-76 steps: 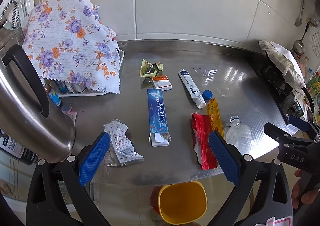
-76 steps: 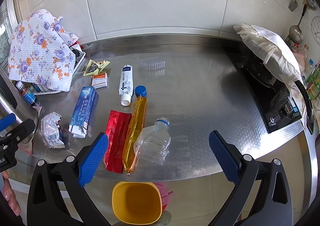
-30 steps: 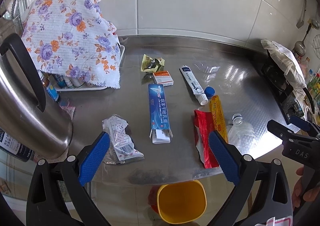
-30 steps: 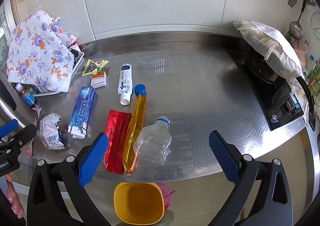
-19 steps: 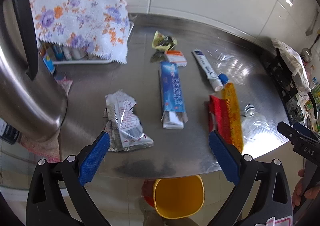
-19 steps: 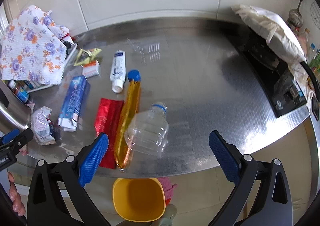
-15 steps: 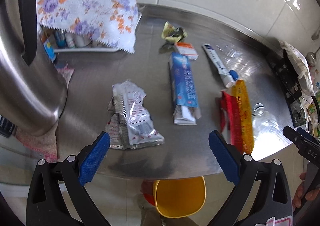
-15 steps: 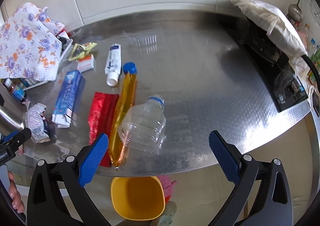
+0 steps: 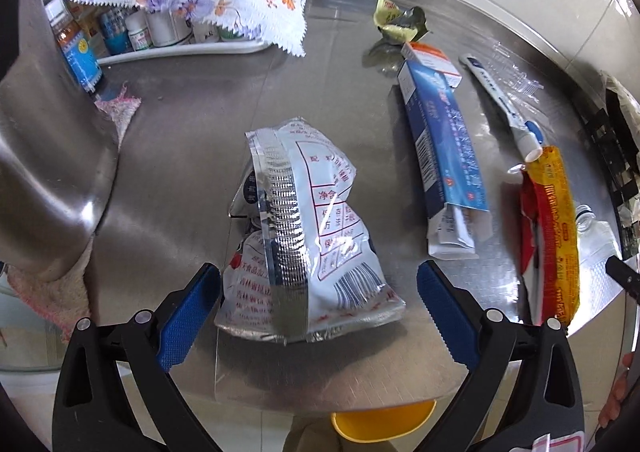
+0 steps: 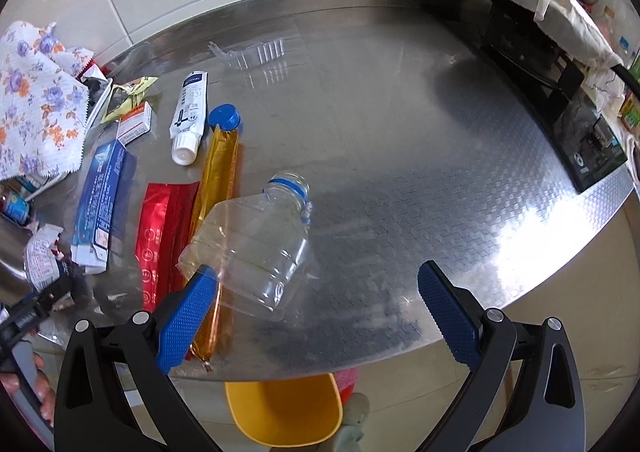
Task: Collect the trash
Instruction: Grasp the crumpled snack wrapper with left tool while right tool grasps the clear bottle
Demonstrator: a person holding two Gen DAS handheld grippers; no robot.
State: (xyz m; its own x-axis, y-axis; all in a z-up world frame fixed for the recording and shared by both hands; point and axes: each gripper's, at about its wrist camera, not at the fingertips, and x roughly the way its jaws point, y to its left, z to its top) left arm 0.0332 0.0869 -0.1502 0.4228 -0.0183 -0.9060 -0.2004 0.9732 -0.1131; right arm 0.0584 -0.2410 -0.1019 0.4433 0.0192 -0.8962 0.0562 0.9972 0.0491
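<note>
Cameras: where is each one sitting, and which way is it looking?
Left wrist view: sits on the left gripper, looking forward and down at the silver snack bag on the steel counter; its blue fingers show, spread wide.
Right wrist view: sits on the right gripper, looking at the clear plastic bottle; its blue fingers show, also spread.
Both see the toothpaste box, red wrapper and yellow bin under the counter edge.

Clear plastic bottle (image 10: 256, 248) beside wide-open right hand-held gripper (image 10: 318, 304)
</note>
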